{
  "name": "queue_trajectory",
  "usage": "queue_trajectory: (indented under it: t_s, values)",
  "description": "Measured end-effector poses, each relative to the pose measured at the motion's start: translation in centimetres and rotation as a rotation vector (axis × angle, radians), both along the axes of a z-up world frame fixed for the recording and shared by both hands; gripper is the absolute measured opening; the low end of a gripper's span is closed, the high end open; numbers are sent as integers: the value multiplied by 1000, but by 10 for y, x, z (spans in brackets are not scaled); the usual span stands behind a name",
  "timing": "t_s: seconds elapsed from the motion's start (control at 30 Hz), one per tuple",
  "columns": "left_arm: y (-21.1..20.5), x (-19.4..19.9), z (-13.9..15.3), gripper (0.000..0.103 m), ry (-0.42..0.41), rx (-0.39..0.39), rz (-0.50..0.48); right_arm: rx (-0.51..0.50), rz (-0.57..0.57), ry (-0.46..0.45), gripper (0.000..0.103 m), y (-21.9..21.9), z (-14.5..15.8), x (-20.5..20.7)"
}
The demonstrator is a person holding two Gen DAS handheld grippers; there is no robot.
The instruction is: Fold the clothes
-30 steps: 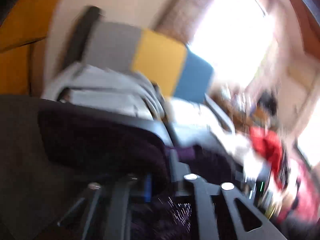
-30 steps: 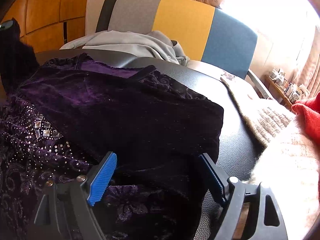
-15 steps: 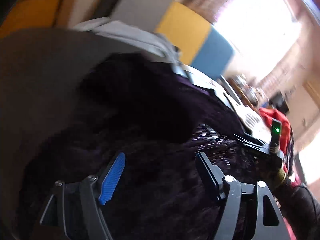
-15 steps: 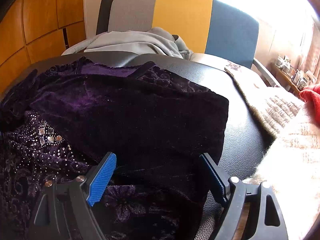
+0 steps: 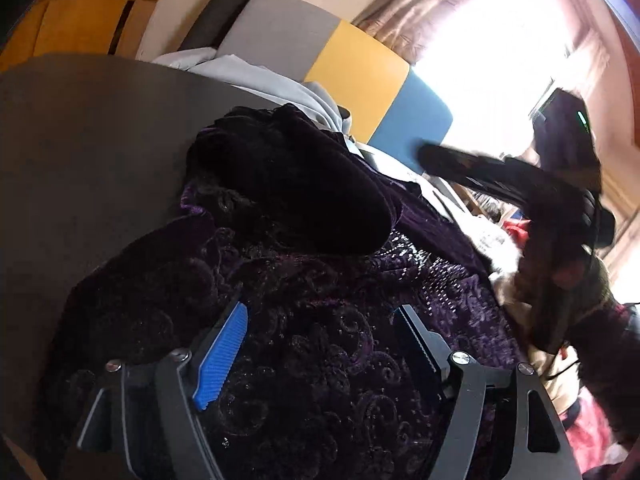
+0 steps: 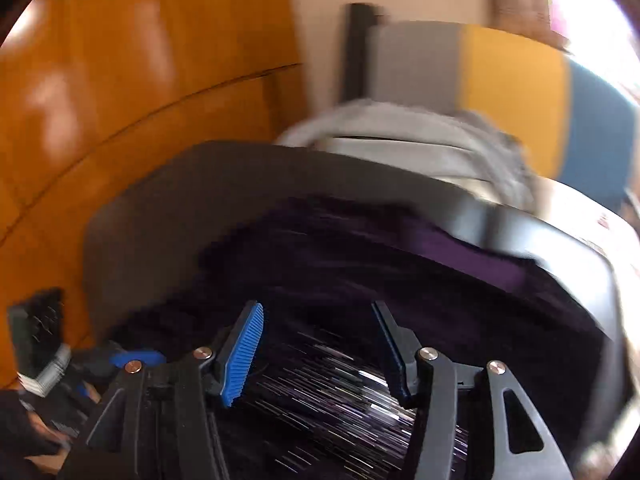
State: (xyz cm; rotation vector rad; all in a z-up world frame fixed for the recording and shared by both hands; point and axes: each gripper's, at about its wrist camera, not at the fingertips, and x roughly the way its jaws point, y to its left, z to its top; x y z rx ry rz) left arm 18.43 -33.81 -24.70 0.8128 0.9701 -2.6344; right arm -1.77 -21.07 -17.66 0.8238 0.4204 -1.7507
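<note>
Left wrist view: left gripper (image 5: 320,320) over a dark purple velvet garment (image 5: 328,320) spread on a dark table (image 5: 80,152). Jaws wide apart and opening a bit more; nothing pinched, the blue pad (image 5: 222,354) sits above the cloth, pads not pressing it. Garment has swirl embossing and a patch of shiny sequins (image 5: 432,272) toward the right. One part is folded over into a dark lump (image 5: 296,184) on top of the rest, toward the far side. Behind it a grey garment (image 5: 256,76) lies at the table's far edge, in front of a chair (image 5: 360,68) with grey, yellow and blue back panels. Bright window and curtain (image 5: 432,12) upper right. Right gripper (image 5: 472,172) seen at the right edge, raised above the table, blurred; hand behind it not clear. Pale knit and red cloth (image 5: 588,420) low right, partly hidden.

Right wrist view: heavily motion-blurred. Right gripper over the same garment, jaws part open and closing; between them only streaked sequins below, no cloth seen clamped. Purple lining strip (image 6: 472,256) shows near the far table edge. Grey garment and chair beyond. Orange wood panels (image 6: 120,100) fill the left. Bottom left, part of the left gripper and a hand (image 6: 44,436), blurred.
</note>
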Motion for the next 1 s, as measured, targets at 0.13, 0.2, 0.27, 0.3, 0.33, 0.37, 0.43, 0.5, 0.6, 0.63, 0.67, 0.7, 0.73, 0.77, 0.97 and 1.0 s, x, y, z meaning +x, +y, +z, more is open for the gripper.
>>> queue_trajectory:
  t_s: [0.13,0.2,0.27,0.3,0.33,0.37,0.43,0.5,0.6,0.63,0.67,0.7,0.73,0.77,0.97,1.0]
  values:
    - [0,7,-1,76,-12,25,-2,135,101,33,55,-66,-19,28]
    - [-2,14,1,76,-21,52,-13,243,118,72,21,-87,-36,35]
    - [-6,24,-1,76,-14,112,-10,246,73,70,9,-79,-40,28]
    - [-8,30,-3,76,-5,149,-4,212,28,48,8,-66,-35,20]
    - [-10,36,-5,76,5,186,2,190,-13,37,7,-52,-31,14]
    - [-12,41,-6,76,14,222,8,159,-71,17,7,-30,-26,4]
    - [-17,50,-8,76,29,294,25,94,-169,-45,7,12,-20,-14]
    - [-19,53,-9,76,36,341,40,1,-280,-131,7,69,-18,-31]
    - [-22,50,-6,76,25,392,73,-111,-413,-296,25,153,-34,-48]
    - [-20,44,-4,77,15,399,82,-111,-446,-323,27,169,-40,-51]
    - [-21,42,-2,80,15,404,86,-102,-477,-346,27,186,-47,-54]
    - [-22,40,0,81,16,409,90,-93,-504,-366,27,202,-53,-54]
    - [-25,37,3,81,26,421,92,-86,-519,-375,27,215,-56,-49]
    - [-27,34,5,81,36,431,89,-77,-532,-382,27,227,-60,-44]
    - [-48,-1,32,83,98,414,73,-24,-476,-358,29,224,-52,-41]
    - [-51,-9,37,83,95,385,72,-21,-440,-335,29,208,-46,-44]
